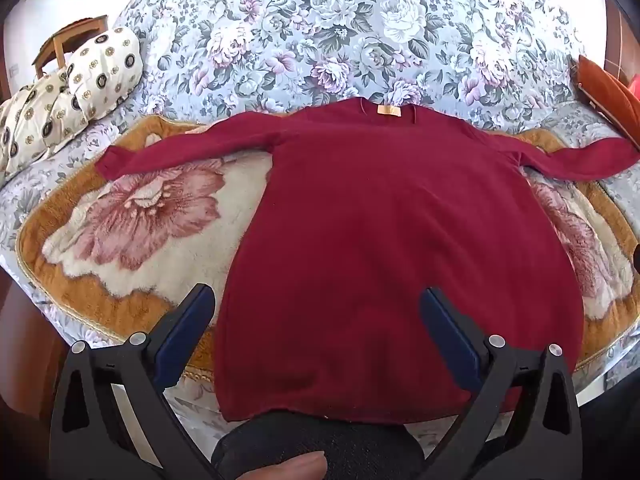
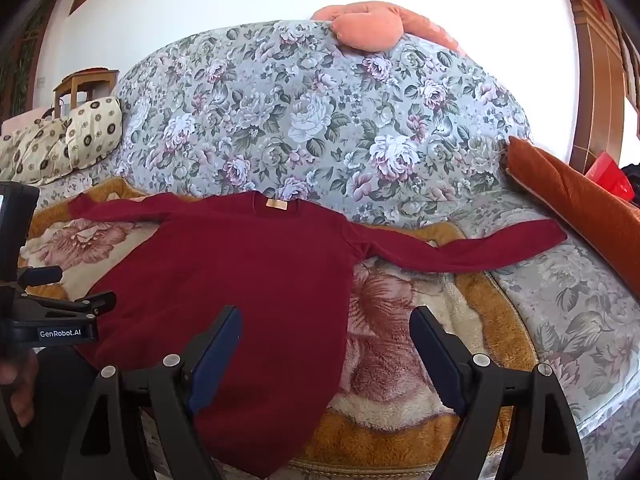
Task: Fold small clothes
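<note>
A dark red long-sleeved top [image 1: 392,240] lies flat on a plush floral blanket [image 1: 152,216], neck away from me, both sleeves spread sideways. In the left wrist view my left gripper [image 1: 318,300] hovers open above the lower part of the top, nothing between its fingers. The right wrist view shows the same top [image 2: 240,264] with its right sleeve [image 2: 460,248] stretched out. My right gripper [image 2: 326,324] is open above the top's right edge and the blanket [image 2: 400,320], holding nothing. The left gripper's body [image 2: 52,320] shows at that view's left edge.
The blanket lies on a bed with a flowered cover [image 1: 340,40]. Patterned cream pillows [image 1: 72,84] and a wooden chair [image 1: 68,44] stand at the left. An orange cushion [image 2: 580,204] lies at the right, a peach cushion [image 2: 368,28] at the back. A dark knee [image 1: 320,440] is below the hem.
</note>
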The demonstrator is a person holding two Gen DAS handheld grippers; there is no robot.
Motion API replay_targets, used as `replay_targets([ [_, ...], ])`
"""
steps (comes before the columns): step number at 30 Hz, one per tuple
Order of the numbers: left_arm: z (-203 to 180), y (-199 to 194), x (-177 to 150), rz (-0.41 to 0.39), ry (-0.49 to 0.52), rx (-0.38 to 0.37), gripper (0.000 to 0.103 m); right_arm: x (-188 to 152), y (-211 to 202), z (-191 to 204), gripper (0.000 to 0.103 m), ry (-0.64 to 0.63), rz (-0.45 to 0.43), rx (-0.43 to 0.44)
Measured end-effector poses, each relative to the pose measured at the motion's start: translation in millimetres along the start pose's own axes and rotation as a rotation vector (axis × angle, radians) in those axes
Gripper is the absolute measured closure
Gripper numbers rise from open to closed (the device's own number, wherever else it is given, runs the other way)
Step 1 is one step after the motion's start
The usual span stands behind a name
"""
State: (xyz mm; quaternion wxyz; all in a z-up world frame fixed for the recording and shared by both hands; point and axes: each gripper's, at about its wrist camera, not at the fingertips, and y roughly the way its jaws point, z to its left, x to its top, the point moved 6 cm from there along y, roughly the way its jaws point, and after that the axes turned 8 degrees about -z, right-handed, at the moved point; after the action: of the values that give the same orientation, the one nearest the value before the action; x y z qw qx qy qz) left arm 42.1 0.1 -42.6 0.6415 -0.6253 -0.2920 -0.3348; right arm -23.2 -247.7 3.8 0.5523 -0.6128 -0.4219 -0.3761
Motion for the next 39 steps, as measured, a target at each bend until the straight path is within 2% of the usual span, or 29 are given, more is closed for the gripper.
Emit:
replay_targets([
  [39, -0.1, 3.8, -12.2, 0.011, -0.018, -0.021, 0.0, -0.9, 1.4, -1.6, 0.019, 0.0, 0.0, -0.007],
])
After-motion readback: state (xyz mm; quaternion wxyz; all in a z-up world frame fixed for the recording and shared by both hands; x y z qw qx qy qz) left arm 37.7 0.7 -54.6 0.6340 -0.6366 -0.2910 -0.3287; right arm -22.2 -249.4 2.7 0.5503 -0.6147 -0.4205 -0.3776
